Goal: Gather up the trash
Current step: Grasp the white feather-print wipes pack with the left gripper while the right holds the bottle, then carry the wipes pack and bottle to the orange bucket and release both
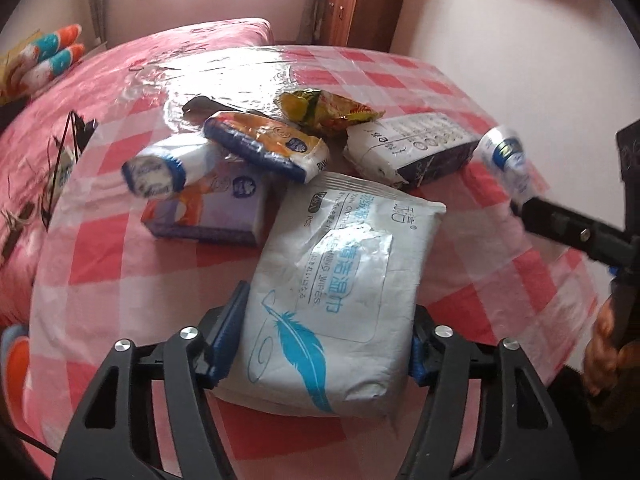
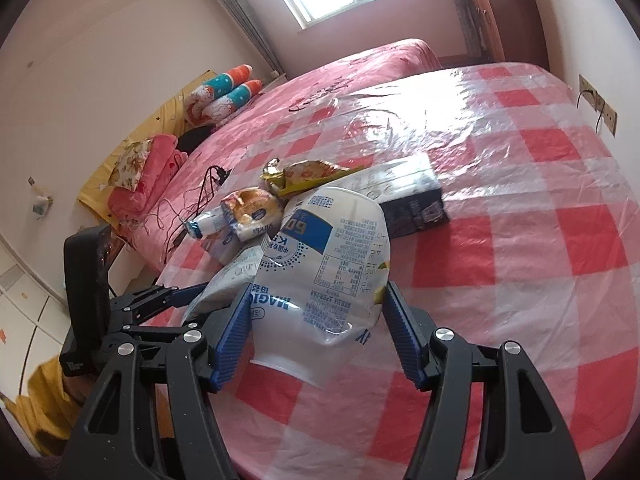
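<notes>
Progress looks early: no bin or bag shows. Nearest, the left gripper point(image 1: 320, 340) has its jaws clamped on the wipes pack point(image 1: 332, 280), low on the worktop point(image 1: 520, 280); the right gripper point(image 2: 316, 332) grasps a crumpled plastic cup point(image 2: 324, 264). Beyond, toward twelve o'clock, tissue packs point(image 1: 208, 208), a snack wrapper point(image 1: 324, 114) and a carton point(image 1: 412, 148) lie uncollected.

My left gripper point(image 1: 326, 344) has its blue pads against both sides of the wipes pack point(image 1: 332, 276) on the checked cloth point(image 1: 500, 92). Beyond lie a tissue box point(image 1: 212, 208), an orange packet point(image 1: 268, 144), a yellow wrapper point(image 1: 328, 110) and a dark box point(image 1: 416, 148).
</notes>
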